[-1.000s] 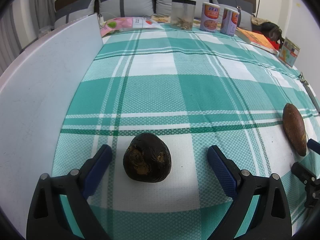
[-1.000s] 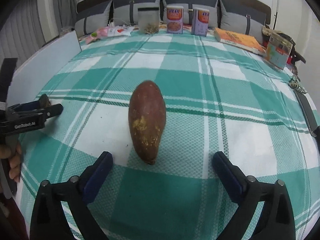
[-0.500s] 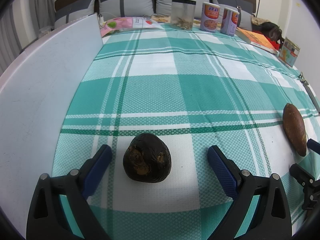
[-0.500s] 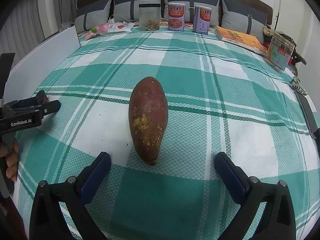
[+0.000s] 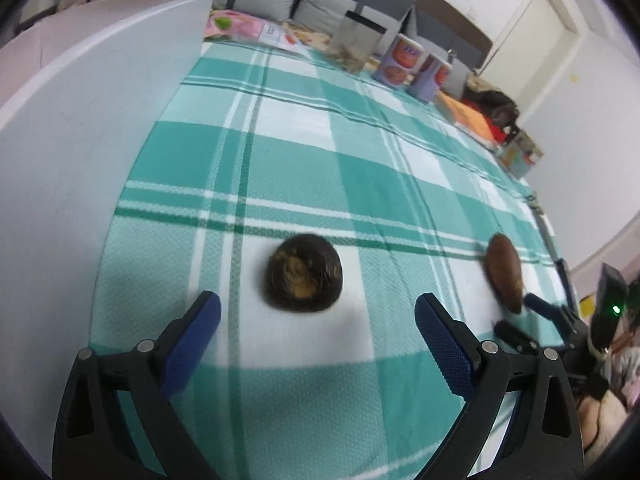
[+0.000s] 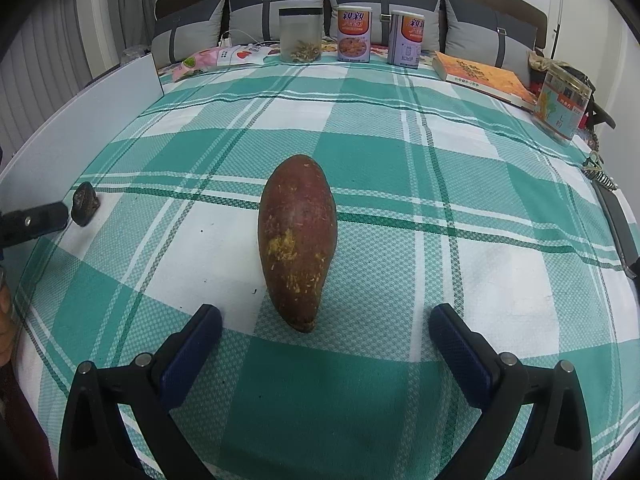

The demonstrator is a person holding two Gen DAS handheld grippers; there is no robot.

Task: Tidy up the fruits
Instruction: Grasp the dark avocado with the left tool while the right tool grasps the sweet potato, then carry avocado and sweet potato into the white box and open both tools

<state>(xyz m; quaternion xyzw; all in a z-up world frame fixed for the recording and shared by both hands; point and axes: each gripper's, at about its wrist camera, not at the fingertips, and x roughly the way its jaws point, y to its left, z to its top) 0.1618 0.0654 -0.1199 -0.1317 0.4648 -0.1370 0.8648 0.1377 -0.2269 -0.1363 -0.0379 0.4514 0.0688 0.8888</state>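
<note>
A dark round fruit (image 5: 304, 274) lies on the green plaid cloth (image 5: 320, 152), just ahead of my open left gripper (image 5: 318, 316). It also shows small at the left of the right wrist view (image 6: 83, 209). A long reddish-brown fruit (image 6: 297, 236) lies lengthwise ahead of my open right gripper (image 6: 325, 326), its near tip between the fingertips. The same fruit shows at the right of the left wrist view (image 5: 505, 276), with the right gripper (image 5: 524, 312) beside it. Both grippers are empty.
A white board (image 5: 76, 152) runs along the cloth's left edge. At the far edge stand a clear jar (image 6: 300, 35), two cans (image 6: 354, 33), a book (image 6: 486, 76), a snack packet (image 6: 224, 56) and a box (image 6: 562, 102). Grey cushions (image 6: 276, 10) lie behind.
The left gripper has lifted and tilted, so the dark fruit now sits farther ahead of its fingers. The right gripper has edged closer to the long fruit.
</note>
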